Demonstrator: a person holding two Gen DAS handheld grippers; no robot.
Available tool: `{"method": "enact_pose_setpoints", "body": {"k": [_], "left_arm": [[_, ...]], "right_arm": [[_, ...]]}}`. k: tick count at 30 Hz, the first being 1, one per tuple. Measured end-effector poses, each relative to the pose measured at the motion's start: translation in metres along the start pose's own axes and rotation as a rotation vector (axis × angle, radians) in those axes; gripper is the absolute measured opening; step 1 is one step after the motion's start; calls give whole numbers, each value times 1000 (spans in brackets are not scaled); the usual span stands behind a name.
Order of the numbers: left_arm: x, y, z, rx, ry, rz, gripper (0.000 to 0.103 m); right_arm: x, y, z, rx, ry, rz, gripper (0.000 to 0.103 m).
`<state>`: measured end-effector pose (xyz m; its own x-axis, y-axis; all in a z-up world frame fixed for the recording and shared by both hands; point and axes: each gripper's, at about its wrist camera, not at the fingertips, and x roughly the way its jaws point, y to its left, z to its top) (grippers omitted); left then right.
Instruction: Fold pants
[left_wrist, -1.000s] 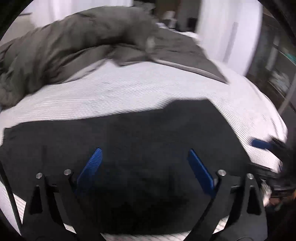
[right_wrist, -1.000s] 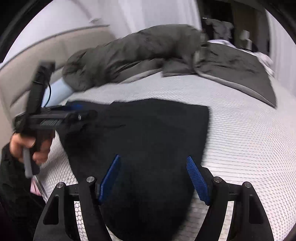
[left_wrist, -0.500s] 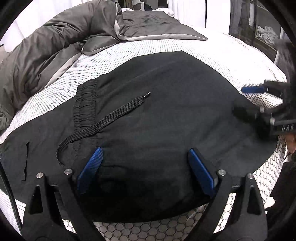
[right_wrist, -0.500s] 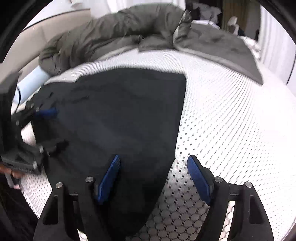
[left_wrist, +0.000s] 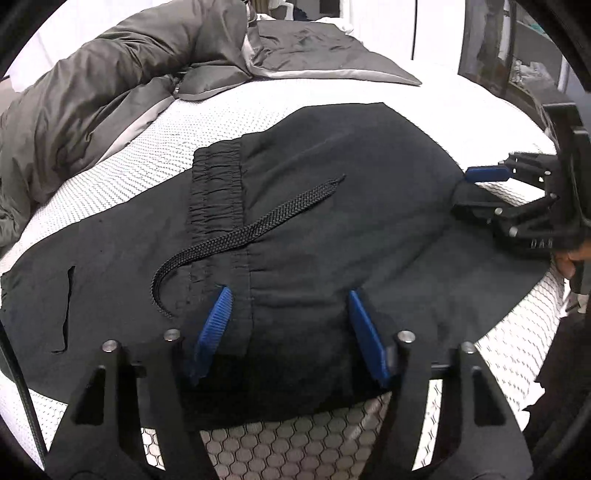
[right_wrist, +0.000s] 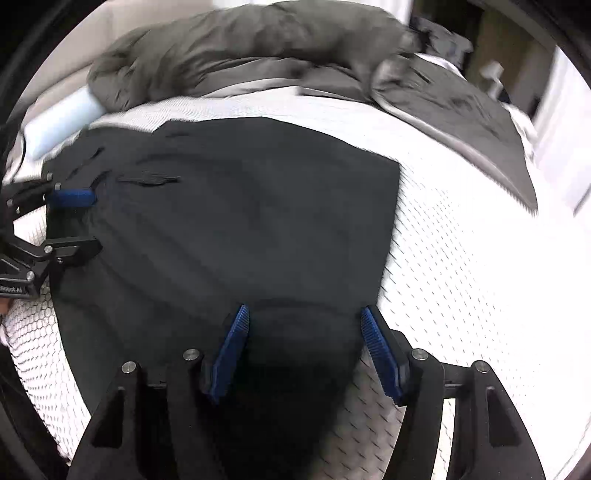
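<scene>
grasp step: left gripper (left_wrist: 288, 332) and right gripper (right_wrist: 304, 350), jaws half-open astride black pants (left_wrist: 332, 206) near edge at 6 o'clock, gripping nothing; next, pinch and fold toward 12.

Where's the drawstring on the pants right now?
In the left wrist view, the black braided drawstring lies loose on top of the black pants, running diagonally from beside the elastic waistband, just ahead of the left tool.

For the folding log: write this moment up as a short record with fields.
surface: bed with white textured cover
garment: black pants spread flat, waistband up
drawstring: black cord lying loose across the fabric
left gripper: jaws open, straddling the near pants edge
right gripper: jaws open, over the other near edge
background: grey duvet bunched at the far side
</scene>
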<state>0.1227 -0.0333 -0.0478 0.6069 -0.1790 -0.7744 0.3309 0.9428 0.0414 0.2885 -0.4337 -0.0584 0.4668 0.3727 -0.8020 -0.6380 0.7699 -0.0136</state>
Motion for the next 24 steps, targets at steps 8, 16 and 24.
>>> {"method": "enact_pose_setpoints", "body": {"k": [8, 16, 24], "left_arm": [[2, -4, -5, 6, -5, 15, 67], [6, -9, -3, 9, 8, 36, 72], [-31, -7, 17, -29, -131, -2, 75]], "right_arm": [[5, -22, -20, 148, -42, 58, 99], [10, -25, -12, 151, -55, 47, 100], [-39, -2, 14, 127, -175, -16, 101]]}}
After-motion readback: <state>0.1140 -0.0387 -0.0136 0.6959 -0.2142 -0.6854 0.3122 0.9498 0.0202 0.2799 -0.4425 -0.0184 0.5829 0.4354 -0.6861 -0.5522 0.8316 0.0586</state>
